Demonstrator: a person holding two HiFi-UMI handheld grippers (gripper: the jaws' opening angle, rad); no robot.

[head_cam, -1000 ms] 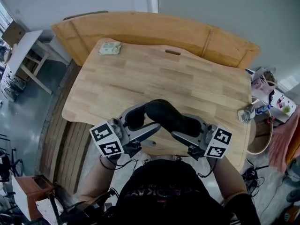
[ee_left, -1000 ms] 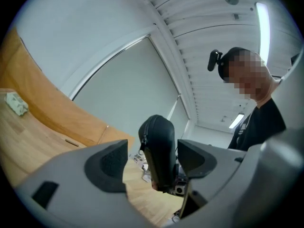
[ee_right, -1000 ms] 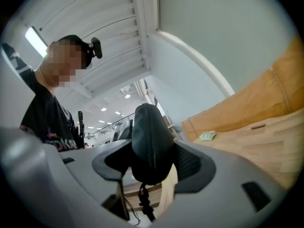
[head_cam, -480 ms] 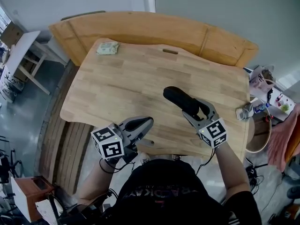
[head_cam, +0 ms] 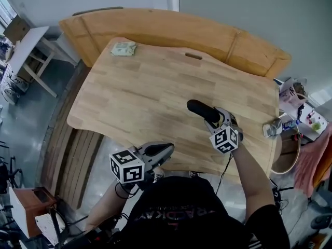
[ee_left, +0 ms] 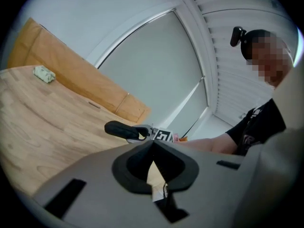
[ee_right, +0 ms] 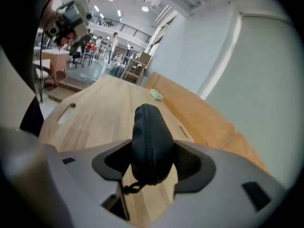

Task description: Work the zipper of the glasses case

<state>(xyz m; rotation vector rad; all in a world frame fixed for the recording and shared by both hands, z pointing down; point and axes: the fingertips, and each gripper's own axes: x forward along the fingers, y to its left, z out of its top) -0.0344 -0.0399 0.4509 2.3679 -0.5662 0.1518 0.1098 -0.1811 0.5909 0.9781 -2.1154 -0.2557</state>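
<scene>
The black glasses case (head_cam: 198, 109) sticks out of my right gripper (head_cam: 215, 120), over the right part of the wooden table (head_cam: 140, 95). In the right gripper view the jaws are shut on the near end of the glasses case (ee_right: 149, 137). Its zipper seam runs along the top, and the pull cord (ee_right: 129, 188) hangs below. I cannot tell whether the case touches the table. My left gripper (head_cam: 167, 148) is shut and empty, at the table's front edge. From the left gripper (ee_left: 152, 148) view the glasses case (ee_left: 119, 129) lies ahead, apart from it.
A small green-and-white packet (head_cam: 123, 49) lies at the table's far left corner. A handle slot (head_cam: 193, 56) is cut near the far edge. A wooden bench (head_cam: 171, 27) stands behind the table. Small clutter (head_cam: 272, 127) sits off the right edge.
A second ago both grippers held the case close to the body. The left let go, shut and sank to the front edge. The right rolled and carried the case right and down.
</scene>
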